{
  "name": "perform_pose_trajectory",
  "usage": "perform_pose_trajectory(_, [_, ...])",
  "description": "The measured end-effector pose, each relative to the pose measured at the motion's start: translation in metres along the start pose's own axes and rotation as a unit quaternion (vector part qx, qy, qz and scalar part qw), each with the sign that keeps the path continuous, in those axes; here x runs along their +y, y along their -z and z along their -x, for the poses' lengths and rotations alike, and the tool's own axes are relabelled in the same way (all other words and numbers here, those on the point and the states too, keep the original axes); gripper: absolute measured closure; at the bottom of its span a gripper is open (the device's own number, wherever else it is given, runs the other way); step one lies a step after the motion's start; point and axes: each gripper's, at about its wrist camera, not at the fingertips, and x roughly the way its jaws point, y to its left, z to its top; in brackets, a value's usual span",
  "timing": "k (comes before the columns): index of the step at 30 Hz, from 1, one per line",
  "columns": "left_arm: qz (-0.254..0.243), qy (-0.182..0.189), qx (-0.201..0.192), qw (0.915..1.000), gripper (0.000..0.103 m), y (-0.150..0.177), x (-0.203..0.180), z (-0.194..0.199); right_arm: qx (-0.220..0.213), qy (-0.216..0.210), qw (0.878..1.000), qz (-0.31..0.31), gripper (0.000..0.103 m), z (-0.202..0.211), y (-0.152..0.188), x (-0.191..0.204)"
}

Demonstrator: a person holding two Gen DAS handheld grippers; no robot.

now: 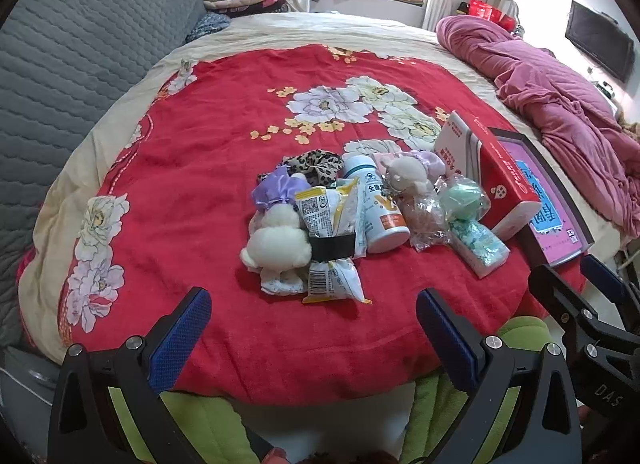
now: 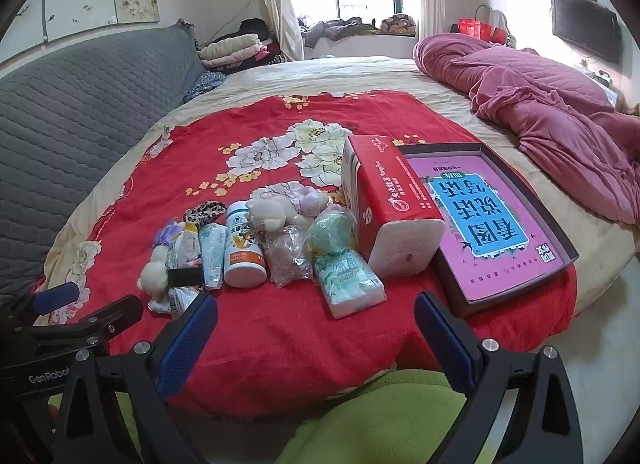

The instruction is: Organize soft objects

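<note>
Right wrist view: both hand-held grippers, left (image 1: 314, 316) and right (image 2: 316, 320), are held released and empty at lower frame. The soft objects are piled mid-frame on the bed (image 2: 280, 328). Risk: with the pile so tight, a neighbour may be dragged along. Counted: two plush toys (image 1: 276, 240), one bottle (image 2: 244, 252), one tissue pack (image 2: 348, 284), one red box (image 2: 384, 208), one tray (image 2: 516, 296).

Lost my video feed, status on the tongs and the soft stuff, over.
Left tongs and right tongs open, empty, short of the pile. Plush toys, scrunchies untouched on red blanket. Bottle, snack packets mixed in.
</note>
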Motion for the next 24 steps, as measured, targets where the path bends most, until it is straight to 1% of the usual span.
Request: perform_pose_trajectory(24, [0.003,-0.004,-0.004,1.0,0.001,-0.0006,0.0027,0.0023,-0.009,0.001,1.0,0.003,0.004,0.0056,-0.0014,0.0023])
